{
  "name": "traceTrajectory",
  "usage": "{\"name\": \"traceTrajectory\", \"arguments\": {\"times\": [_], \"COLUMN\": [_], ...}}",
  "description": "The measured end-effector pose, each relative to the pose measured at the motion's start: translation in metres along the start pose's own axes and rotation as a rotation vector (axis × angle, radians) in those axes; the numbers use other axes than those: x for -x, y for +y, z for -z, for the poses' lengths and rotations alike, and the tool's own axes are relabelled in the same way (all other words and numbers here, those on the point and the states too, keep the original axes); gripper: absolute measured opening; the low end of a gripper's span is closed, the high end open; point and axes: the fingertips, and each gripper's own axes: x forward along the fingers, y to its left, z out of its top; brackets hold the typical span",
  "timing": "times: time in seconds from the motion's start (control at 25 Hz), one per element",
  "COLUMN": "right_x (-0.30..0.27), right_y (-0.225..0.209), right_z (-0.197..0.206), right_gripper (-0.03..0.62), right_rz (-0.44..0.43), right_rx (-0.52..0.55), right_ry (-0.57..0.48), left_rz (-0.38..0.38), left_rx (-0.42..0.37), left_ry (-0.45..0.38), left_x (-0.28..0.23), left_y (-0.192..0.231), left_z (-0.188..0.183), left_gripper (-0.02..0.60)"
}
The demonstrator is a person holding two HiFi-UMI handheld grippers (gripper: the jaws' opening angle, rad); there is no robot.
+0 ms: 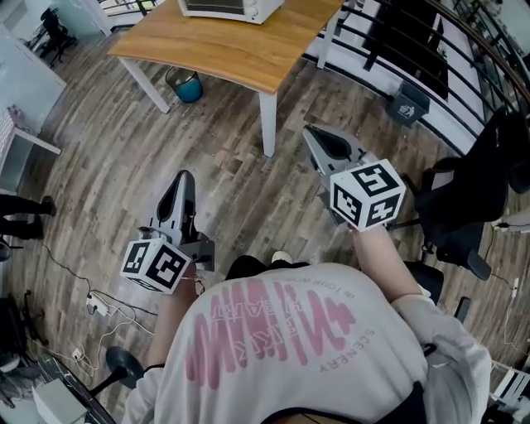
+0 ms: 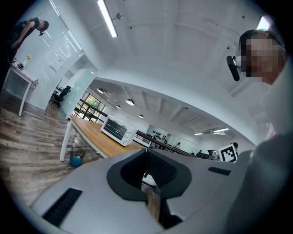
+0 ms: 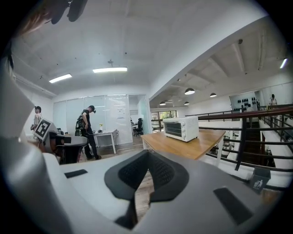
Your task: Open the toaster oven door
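Observation:
A white toaster oven [image 1: 230,8] stands on a wooden table [image 1: 240,50] at the top of the head view, its door closed. Both grippers are held over the wood floor, well short of the table, and point towards it. My left gripper [image 1: 184,176] is shut with nothing between its jaws. My right gripper [image 1: 310,132] is also shut and empty, and is the nearer one to the table leg. In the left gripper view the toaster oven [image 2: 117,129] is small and far beyond the closed tips [image 2: 146,151]. In the right gripper view the toaster oven [image 3: 181,127] sits on the table [image 3: 197,146] ahead of the tips [image 3: 148,153].
A waste bin with a blue liner [image 1: 185,85] stands under the table. A black railing [image 1: 397,37] runs behind and right of it. An office chair [image 1: 464,207] is at the right. Cables and a power strip [image 1: 95,305] lie at the lower left. Two people [image 3: 88,132] stand by a far desk.

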Motion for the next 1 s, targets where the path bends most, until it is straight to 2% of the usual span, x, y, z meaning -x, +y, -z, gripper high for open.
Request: {"name": "traceTrajectory", "arguments": {"times": [0.12,0.24,0.52,0.76,1.0], "right_x": [-0.017,-0.037,-0.103,-0.178,-0.244], "right_y": [0.0,0.002,-0.007,-0.009,0.0], "right_z": [-0.002,-0.003,-0.012,-0.04,-0.074], "right_gripper": [0.009,0.009,0.009,0.009,0.009], "right_rz": [-0.007,-0.009,0.011,0.031,0.033], "right_rx": [-0.007,0.01,0.013,-0.002,-0.006], "right_ry": [0.013,0.029,0.057,0.031,-0.009], "left_rz": [-0.046,-0.062,-0.027,-0.008,0.003], "left_rx": [0.034,0.053,0.071,0.036,0.008], "left_ry": [-0.003,-0.001,0.012,0.019,-0.033], "left_x": [-0.003,-0.014,-0.066,-0.111,-0.137], "left_y": [0.025,0.047,0.102,0.16,0.216], "left_z": [-0.004,-0.009,-0.028,-0.076,-0.135], "left_gripper": [0.021,0.021,0.021,0.021,0.021]}}
